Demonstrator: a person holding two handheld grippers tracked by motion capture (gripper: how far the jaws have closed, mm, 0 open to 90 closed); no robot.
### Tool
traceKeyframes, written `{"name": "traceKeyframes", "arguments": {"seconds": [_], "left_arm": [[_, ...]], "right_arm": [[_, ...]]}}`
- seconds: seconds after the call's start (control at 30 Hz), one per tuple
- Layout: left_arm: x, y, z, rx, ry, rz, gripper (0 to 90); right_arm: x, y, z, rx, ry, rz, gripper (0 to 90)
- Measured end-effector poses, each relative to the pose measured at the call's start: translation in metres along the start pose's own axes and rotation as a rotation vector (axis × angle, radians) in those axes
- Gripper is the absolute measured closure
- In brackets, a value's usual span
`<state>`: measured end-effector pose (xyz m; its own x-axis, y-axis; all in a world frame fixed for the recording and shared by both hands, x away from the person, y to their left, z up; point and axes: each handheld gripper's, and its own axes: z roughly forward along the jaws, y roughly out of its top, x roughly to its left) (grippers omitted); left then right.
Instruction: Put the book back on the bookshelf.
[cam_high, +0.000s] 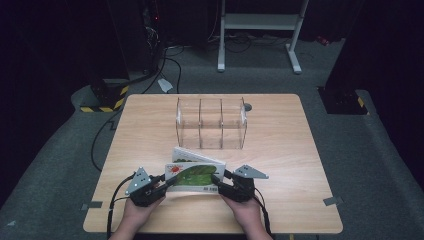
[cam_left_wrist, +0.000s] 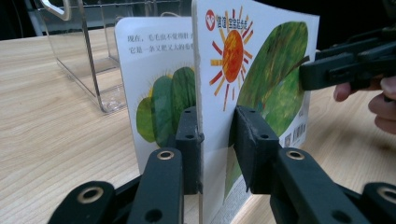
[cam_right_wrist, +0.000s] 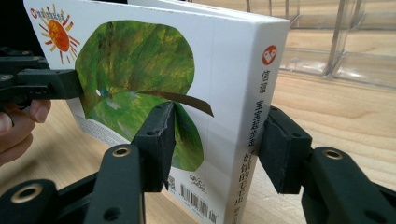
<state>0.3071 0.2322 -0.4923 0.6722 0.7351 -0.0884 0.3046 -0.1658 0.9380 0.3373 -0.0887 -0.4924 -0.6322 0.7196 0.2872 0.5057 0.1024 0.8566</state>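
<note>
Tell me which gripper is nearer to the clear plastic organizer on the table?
Right, slightly. The right gripper holds the book at its spine end, below the organizer; the left gripper clamps the opposite end, further left.

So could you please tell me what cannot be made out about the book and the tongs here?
- High view: book cover text too small.
- Left gripper view: inner page's text line cut short by the cover.
- Right gripper view: whether the right tongs' far pad touches the spine; the book's far face is hidden.

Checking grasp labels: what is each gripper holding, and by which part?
Left gripper clamps the back cover of the white board book with green leaf and sun. Right gripper straddles its spine end, pads touching.
</note>
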Motion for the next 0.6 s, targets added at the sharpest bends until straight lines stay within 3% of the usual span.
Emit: {"name": "traceKeyframes", "arguments": {"seconds": [0.6], "left_arm": [[0.0007, -0.0038, 0.0092, 0.024, 0.019, 0.019, 68.0]], "right_arm": [[0.0051, 0.0026, -0.0081, -0.043, -0.038, -0.068, 52.5]]}}
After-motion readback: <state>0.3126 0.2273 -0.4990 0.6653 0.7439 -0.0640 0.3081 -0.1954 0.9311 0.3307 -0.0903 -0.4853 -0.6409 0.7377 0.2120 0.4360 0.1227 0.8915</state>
